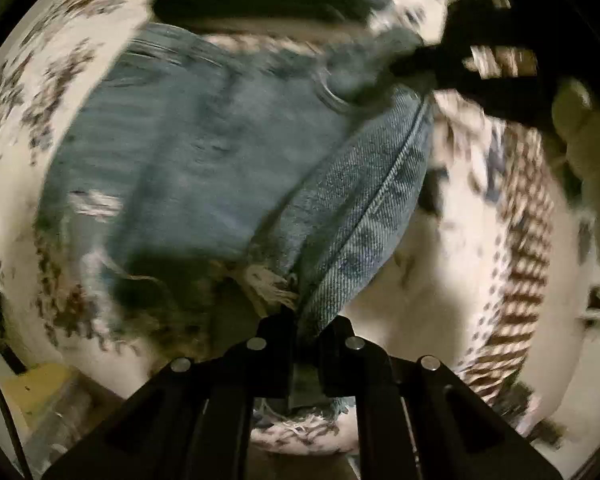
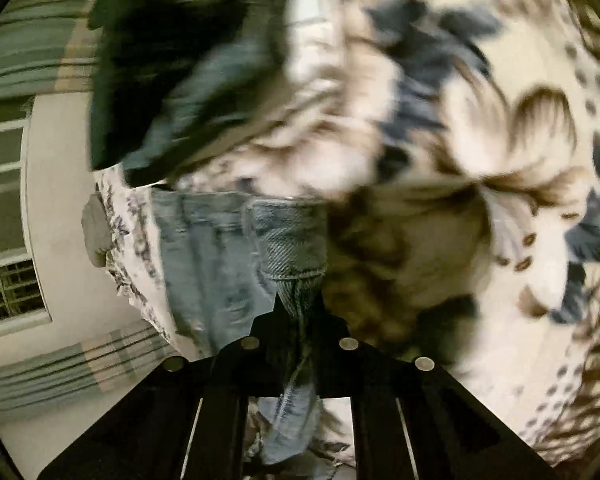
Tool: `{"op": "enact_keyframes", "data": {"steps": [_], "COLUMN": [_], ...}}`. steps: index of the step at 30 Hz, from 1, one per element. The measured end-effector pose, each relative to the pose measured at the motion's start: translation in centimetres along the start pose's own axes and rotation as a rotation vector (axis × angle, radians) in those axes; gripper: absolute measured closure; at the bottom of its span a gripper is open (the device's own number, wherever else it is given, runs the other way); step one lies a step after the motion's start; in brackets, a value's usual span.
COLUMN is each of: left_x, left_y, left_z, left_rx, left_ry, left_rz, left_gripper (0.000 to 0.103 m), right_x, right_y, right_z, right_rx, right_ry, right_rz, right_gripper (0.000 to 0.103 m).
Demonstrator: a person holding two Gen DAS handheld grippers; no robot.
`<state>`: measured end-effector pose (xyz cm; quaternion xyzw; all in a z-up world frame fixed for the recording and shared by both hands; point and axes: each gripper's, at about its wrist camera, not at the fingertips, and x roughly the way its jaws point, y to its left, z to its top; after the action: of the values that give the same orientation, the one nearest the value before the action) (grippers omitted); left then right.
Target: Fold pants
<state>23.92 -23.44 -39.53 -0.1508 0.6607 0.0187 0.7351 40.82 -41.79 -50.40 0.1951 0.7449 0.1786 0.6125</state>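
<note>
Light blue denim pants [image 1: 204, 160] with a frayed hem lie spread over a floral bed cover. My left gripper [image 1: 304, 320] is shut on a seamed edge of the denim, which rises from the jaws. In the left wrist view my right gripper [image 1: 416, 64] shows at the upper right, pinching another part of the pants. In the right wrist view my right gripper [image 2: 298, 312] is shut on a fold of the pants [image 2: 288, 236], and denim hangs down between the fingers. Both views are motion-blurred.
A cream bed cover [image 1: 452, 264] with brown and blue flowers lies under the pants, also in the right wrist view [image 2: 500, 80]. A dark garment [image 2: 172, 60] lies beyond. Wall, striped curtain [image 2: 24, 60] and a window [image 2: 8, 288] are at left.
</note>
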Motion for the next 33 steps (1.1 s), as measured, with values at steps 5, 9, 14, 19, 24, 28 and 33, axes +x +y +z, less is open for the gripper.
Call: {"op": "enact_keyframes", "data": {"steps": [5, 9, 14, 19, 24, 28, 33], "left_x": [-5.6, -6.2, -4.1, -1.2, -1.3, -5.1, -4.6], "left_y": [7.6, 12.9, 18.9, 24.4, 27.2, 29.3, 33.4], "left_z": [2.2, 4.3, 7.1, 8.5, 8.7, 8.2, 1.4], "left_rx": [-0.121, -0.207, -0.297, -0.366, -0.45, -0.559, -0.7], "left_ry": [-0.096, -0.115, -0.079, -0.033, -0.011, -0.081, -0.134], "left_rz": [0.001, 0.004, -0.01, -0.045, -0.15, -0.202, -0.194], "left_gripper": [0.097, 0.097, 0.097, 0.097, 0.085, 0.004, 0.003], "right_x": [1.7, 7.3, 16.0, 24.1, 26.8, 24.2, 17.3], "right_y": [10.3, 19.8, 25.9, 28.5, 28.5, 28.8, 27.0], "right_z": [0.4, 1.7, 3.1, 4.0, 5.4, 4.7, 2.0], "right_rx": [-0.114, -0.233, -0.336, -0.383, -0.339, -0.326, -0.384], "right_ry": [0.01, 0.037, 0.099, 0.139, 0.211, 0.216, 0.128], "right_rz": [-0.048, -0.116, -0.234, -0.381, -0.357, -0.226, -0.255], "right_gripper": [0.094, 0.095, 0.095, 0.095, 0.055, 0.015, 0.014]}}
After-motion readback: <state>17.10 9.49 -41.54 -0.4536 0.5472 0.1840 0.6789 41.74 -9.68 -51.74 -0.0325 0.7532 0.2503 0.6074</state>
